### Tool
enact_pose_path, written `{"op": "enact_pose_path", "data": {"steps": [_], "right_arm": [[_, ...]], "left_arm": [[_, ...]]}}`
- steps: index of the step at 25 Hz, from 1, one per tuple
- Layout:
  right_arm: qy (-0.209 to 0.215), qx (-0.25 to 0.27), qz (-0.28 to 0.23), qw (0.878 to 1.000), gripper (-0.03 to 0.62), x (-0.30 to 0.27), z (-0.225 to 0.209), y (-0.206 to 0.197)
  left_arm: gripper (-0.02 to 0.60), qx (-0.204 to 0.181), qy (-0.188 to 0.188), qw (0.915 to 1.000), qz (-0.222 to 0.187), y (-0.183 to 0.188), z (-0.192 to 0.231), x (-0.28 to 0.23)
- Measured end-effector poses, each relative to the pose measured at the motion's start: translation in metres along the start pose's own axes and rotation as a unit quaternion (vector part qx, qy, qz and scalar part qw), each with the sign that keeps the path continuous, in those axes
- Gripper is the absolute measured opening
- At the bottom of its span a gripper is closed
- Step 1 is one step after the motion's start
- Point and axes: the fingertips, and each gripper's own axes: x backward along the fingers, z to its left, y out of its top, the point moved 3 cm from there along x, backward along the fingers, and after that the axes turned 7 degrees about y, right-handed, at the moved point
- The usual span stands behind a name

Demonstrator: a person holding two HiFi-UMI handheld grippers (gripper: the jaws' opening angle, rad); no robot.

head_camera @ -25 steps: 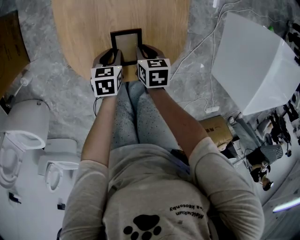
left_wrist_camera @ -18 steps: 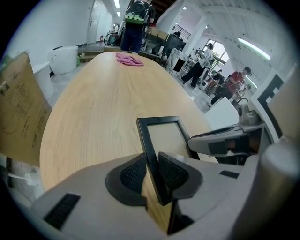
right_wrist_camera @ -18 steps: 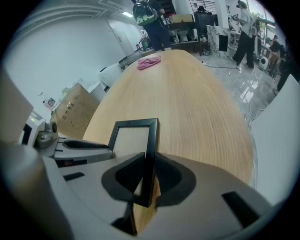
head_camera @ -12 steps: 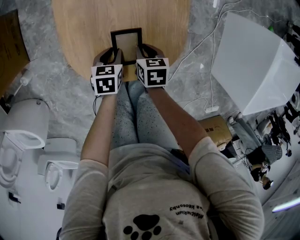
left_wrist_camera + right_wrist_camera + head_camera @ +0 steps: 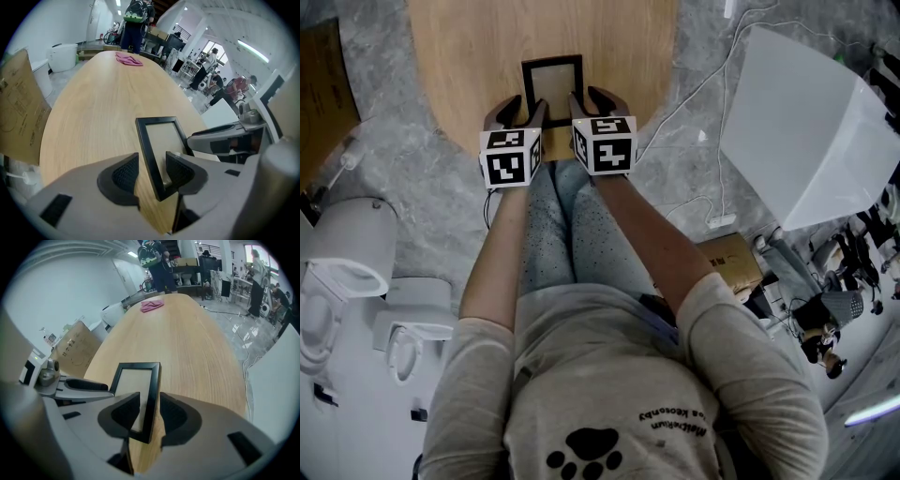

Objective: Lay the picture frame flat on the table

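Observation:
A black picture frame [image 5: 551,86] with a pale inside lies on the wooden table [image 5: 469,56] close to its near edge. My left gripper [image 5: 517,112] straddles the frame's left bar and my right gripper [image 5: 600,101] its right bar. Both sets of jaws have just been opening. In the left gripper view the frame [image 5: 159,140] sits between the pads of the left gripper [image 5: 151,171] with a gap on each side. From the right gripper view, the frame [image 5: 136,380] likewise stands free between the spread pads of the right gripper [image 5: 149,412].
A pink cloth [image 5: 129,58] lies at the table's far end. A cardboard sheet [image 5: 18,112] leans to the left of the table. A big white box [image 5: 806,122] and cables are on the floor at the right, and white fixtures [image 5: 347,272] at the left.
Both grippers' jaws have spread apart and let go of the frame's side bars. The hands and the frame have stayed in place.

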Motion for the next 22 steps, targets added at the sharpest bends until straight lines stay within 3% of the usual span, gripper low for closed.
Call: {"op": "enact_pose_path", "data": {"steps": [10,19,22], "right_arm": [[-0.015,0.018,-0.041,0.999,0.123,0.042,0.012,0.023],[-0.019,0.041,-0.091,0.995,0.064,0.097,0.034,0.048],[-0.016,0.049,-0.110,0.993,0.044,0.118,0.040,0.057]], "left_arm": [[0.184,-0.011,0.000,0.9989,-0.045,0.020,-0.010,0.042],[0.048,-0.012,0.004,0.9948,-0.101,0.048,-0.019,0.101],[0.028,-0.010,0.001,0.9933,-0.115,0.054,-0.025,0.121]]}}
